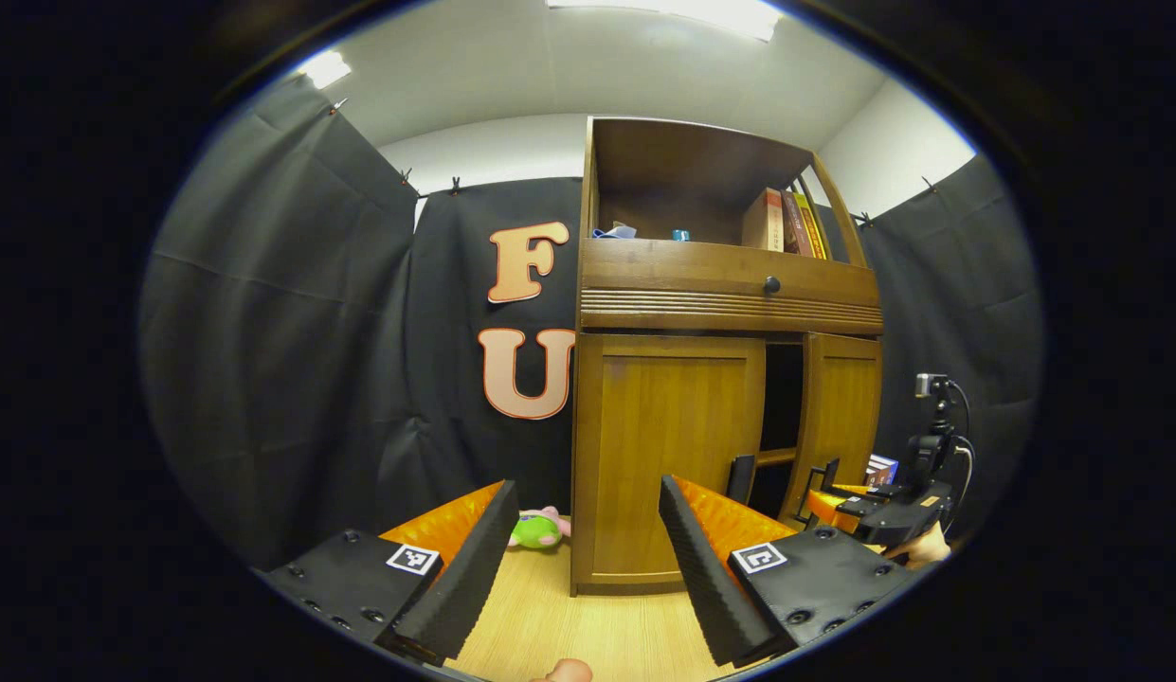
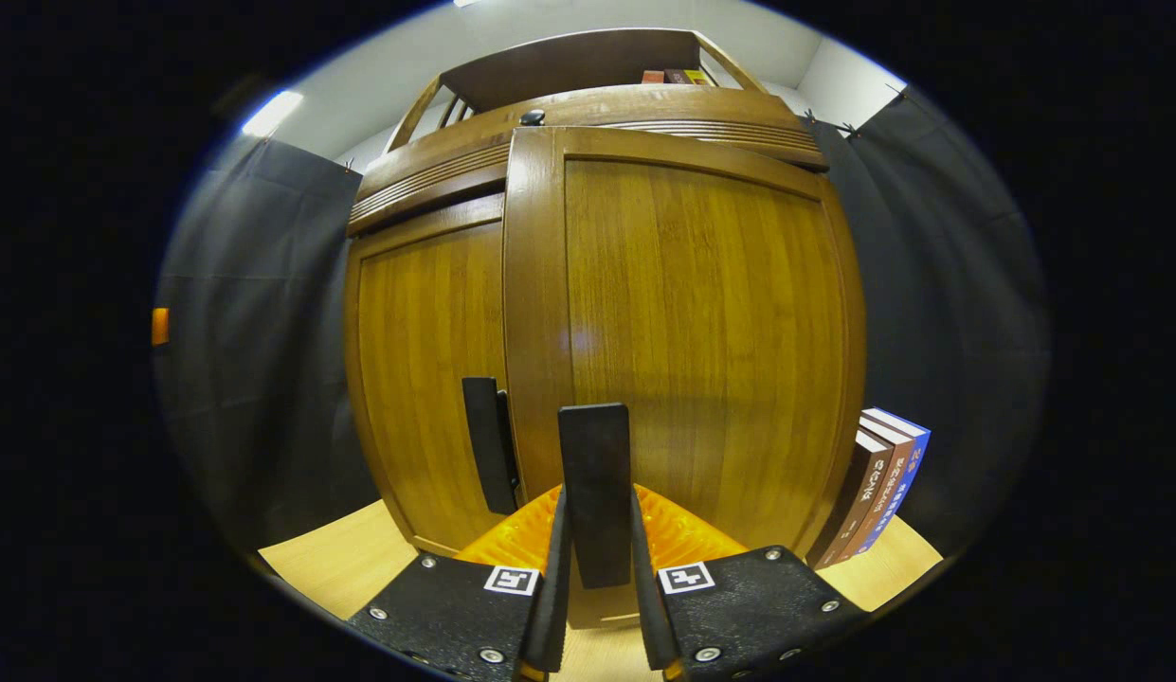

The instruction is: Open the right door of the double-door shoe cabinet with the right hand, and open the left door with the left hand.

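Both my claws are at work, but only the right one has a hold. My right gripper is clenched on the right door handle, a dark upright bar that stands between the two fingers, and both fingers press on its sides. The right door is very close in front of me in the right gripper view. In the left gripper view the same door stands a little swung out from the shoe cabinet, and a dark gap shows between it and the left door. So I judge that the first step, opening the right door, is in hand but not finished: the door is only partly open.

My left gripper is released, with its fingers wide apart and nothing between them. It hangs low over the wooden floor, in front of the left door and well apart from it. The left door looks closed, flat in its frame. Its handle is a dark bar at the inner edge, just beside the one I hold.

Next, I think I must pull the right handle toward me in a curve around the hinge side and keep the grip firm. After that, the left claw must go forward to the left handle and close on it. The books lean beside the cabinet on the right, and the swinging door may come near them.
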The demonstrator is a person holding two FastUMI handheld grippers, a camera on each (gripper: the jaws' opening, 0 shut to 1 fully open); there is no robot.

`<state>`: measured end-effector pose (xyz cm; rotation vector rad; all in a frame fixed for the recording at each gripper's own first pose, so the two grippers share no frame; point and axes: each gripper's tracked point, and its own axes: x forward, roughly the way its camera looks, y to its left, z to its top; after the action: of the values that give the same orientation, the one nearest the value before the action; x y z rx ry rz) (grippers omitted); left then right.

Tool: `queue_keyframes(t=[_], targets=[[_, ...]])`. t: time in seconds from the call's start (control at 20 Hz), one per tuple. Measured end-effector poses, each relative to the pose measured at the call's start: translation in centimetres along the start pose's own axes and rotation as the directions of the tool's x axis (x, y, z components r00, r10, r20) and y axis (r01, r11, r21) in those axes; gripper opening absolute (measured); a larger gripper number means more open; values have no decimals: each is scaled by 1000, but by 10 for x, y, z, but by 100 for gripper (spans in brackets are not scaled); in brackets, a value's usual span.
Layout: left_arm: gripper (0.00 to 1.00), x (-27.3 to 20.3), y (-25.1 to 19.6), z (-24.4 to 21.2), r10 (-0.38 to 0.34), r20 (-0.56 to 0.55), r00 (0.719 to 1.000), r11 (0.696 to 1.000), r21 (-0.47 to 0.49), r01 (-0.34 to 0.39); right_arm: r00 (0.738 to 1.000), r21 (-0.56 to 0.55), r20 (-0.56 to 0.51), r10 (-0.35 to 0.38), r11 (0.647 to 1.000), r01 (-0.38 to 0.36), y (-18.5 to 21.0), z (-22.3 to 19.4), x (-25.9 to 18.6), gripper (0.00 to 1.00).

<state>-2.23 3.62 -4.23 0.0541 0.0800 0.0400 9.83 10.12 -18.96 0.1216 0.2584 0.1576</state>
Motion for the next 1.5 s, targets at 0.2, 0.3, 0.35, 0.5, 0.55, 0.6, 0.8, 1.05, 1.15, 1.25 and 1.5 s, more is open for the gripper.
queue_keyframes(t=[0.2,0.3,0.35,0.5,0.55,0.6,0.8,1.05,1.15,1.25,1.5], targets=[[96,-4,-6,-1,-11,-7,1000,1000,2,11,1000,7,5,16,1000,-16,-14,1,-34,24],[95,-6,-8,0,-13,-6,1000,1000,-1,13,1000,11,3,20,1000,-20,-21,1,-48,32],[95,-8,-8,-1,-14,-5,1000,1000,-3,14,1000,13,3,21,1000,-21,-24,2,-53,32],[95,-9,-12,0,-15,-5,1000,1000,-5,15,1000,-3,-2,24,1000,-24,-38,1,-74,30],[95,-10,-15,-1,-19,-8,1000,1000,-6,19,1000,-7,-2,20,1000,-20,-41,1,-79,30],[95,-10,-17,-2,-24,-11,1000,1000,-5,24,1000,-12,-1,15,1000,-15,-46,1,-84,30],[94,-12,-25,-1,-38,-9,999,999,7,38,1000,-16,7,-10,1000,10,-62,3,-103,24],[95,-12,-36,-3,-62,-9,998,998,-2,62,999,-39,6,-53,998,53,-80,5,-123,20],[95,-11,-39,-6,-64,-14,998,998,2,64,997,-51,7,-74,996,74,-88,5,-128,16],[95,-10,-42,-7,-68,-18,998,998,1,68,996,-55,8,-90,994,91,-95,6,-134,14],[95,-7,-47,-8,-69,-18,997,998,2,69,990,-75,9,-139,987,139,-120,7,-148,10]])
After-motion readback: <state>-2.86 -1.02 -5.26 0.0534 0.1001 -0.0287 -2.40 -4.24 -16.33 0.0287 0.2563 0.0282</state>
